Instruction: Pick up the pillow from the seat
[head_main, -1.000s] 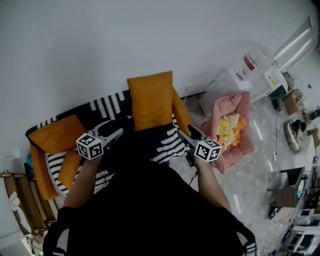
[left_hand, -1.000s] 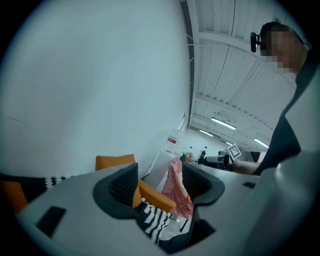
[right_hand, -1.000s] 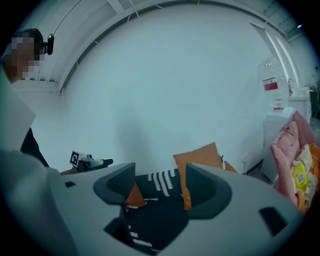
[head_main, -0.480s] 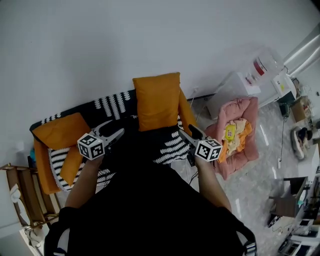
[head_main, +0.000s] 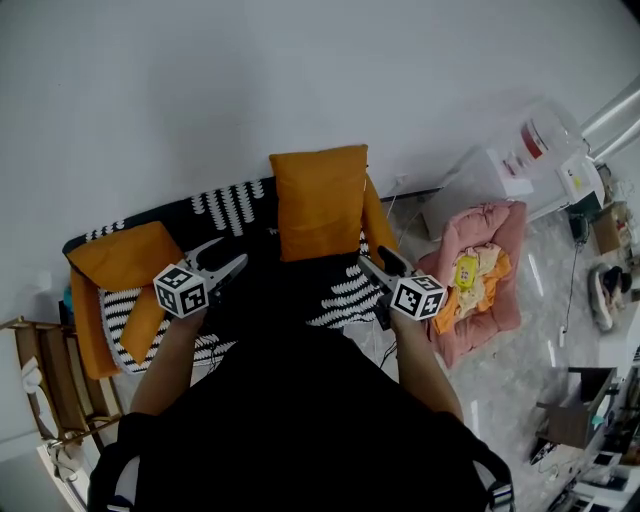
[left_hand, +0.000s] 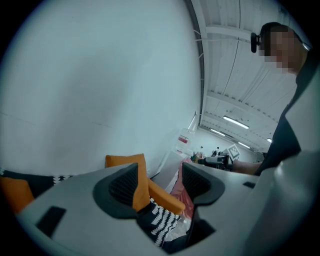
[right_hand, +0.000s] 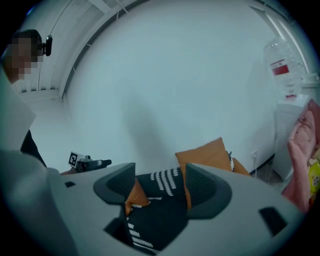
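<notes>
Both my tongs are wide and empty. The left tongs and right tongs hover over the front of the sofa, well short of anything. The pillow I take to be mine stands upright at the back of the seat, leaning on the wall, roughly between the two pairs.

What worries me most is picking wrong. A second pillow of the same orange lies at the left end of the seat, nearer my left tongs, and the task doesn't say which one is meant.

The pillow is also soft and broad. If I nip only a corner or a fold of the cover, I expect it to sag and slip out as I lift. If one pair closes before the other, it could swing sideways and topple off the seat towards the pink bedding on the floor.

Going in low, my tips could also snag the striped throw and drag it up with the pillow.

Against a second ago, the tongs sit in much the same place in the head view and gape just as wide. The pillow and the pink bedding now lie a little further right, so I judge my head has turned, not that anything has moved.
</notes>
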